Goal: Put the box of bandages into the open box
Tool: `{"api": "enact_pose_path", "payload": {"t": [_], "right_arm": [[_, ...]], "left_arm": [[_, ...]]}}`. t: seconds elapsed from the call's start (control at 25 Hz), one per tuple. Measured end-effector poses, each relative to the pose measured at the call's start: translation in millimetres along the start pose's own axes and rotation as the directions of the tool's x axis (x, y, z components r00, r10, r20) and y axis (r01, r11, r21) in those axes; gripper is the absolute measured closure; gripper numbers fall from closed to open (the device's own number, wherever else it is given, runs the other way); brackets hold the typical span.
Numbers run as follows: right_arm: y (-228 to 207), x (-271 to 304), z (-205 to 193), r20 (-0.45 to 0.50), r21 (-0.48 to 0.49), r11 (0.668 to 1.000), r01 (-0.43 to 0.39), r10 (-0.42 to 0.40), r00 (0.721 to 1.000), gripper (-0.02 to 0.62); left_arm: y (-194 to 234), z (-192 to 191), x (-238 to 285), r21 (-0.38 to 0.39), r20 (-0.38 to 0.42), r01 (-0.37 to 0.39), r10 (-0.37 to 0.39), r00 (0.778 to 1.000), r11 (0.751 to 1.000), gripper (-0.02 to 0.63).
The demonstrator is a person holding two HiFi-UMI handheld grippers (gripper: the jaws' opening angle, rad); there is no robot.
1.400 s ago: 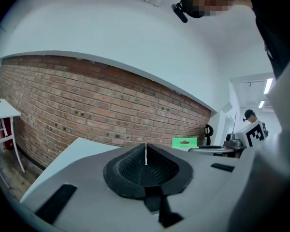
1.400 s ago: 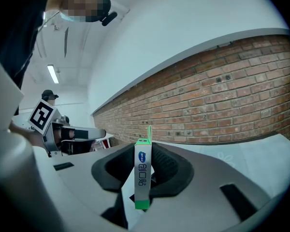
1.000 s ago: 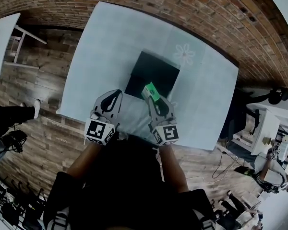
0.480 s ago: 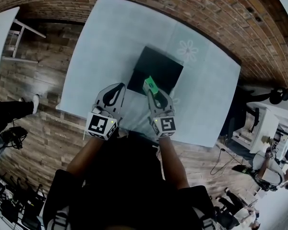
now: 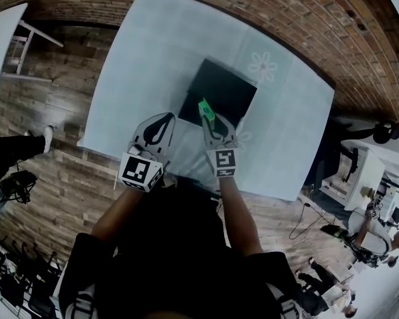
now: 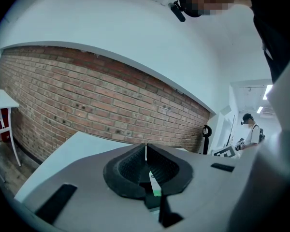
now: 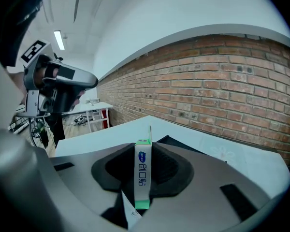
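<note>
Now lowered, bandage box [image 5: 207,109] over open box [image 5: 231,86]

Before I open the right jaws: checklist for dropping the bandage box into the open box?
1. Grip: right gripper shut on the bandage box, which stands upright between the pads: ok.
2. Aim: in the head view the bandage box sits at the near rim of the open box, not over its middle: not ok.
3. Height above the open box: cannot tell.
4. Inside of the open box: dark, contents unreadable: cannot tell.
5. Left gripper shut, apart from the open box and out of the way: ok.
</note>
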State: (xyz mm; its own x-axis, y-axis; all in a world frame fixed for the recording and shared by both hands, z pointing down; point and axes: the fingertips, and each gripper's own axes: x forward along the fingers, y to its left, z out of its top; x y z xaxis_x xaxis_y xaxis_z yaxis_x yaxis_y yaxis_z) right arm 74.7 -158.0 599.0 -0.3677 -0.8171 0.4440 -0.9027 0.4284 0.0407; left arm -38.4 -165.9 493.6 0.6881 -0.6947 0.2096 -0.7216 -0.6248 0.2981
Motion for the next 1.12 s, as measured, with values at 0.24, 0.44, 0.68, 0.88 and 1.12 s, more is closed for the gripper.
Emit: {"api": "enact_pose_path", "payload": {"t": [0.24, 0.44, 0.68, 0.88, 1.12], "right_arm": [[-5, 18, -21, -0.07, -0.094, 0.996, 0.003, -0.01, 0.997, 0.483], [-7, 32, -45, -0.145, -0.192, 0.981, -0.02, -0.008, 0.989, 0.483], [-4, 42, -57, -0.195, -0.263, 0.964, -0.041, -0.012, 0.981, 0.483], [0, 49, -66, -0.226, -0.286, 0.956, -0.056, -0.011, 0.974, 0.483], [5, 60, -66, -0.239, -0.308, 0.949, -0.065, -0.011, 0.971, 0.483]], "left_arm": [[3, -3, 1, -0.007, -0.006, 0.002, -0.002, 1.0, 1.0, 0.568], [2, -7, 0, -0.007, -0.016, 0.006, -0.006, 1.0, 1.0, 0.568], [6, -5, -3, -0.025, -0.012, 0.0, 0.0, 1.0, 1.0, 0.568], [8, -8, -6, -0.03, -0.02, 0.0, -0.001, 1.0, 1.0, 0.568], [8, -13, -10, -0.032, -0.024, 0.009, -0.009, 1.0, 0.999, 0.568]]}}
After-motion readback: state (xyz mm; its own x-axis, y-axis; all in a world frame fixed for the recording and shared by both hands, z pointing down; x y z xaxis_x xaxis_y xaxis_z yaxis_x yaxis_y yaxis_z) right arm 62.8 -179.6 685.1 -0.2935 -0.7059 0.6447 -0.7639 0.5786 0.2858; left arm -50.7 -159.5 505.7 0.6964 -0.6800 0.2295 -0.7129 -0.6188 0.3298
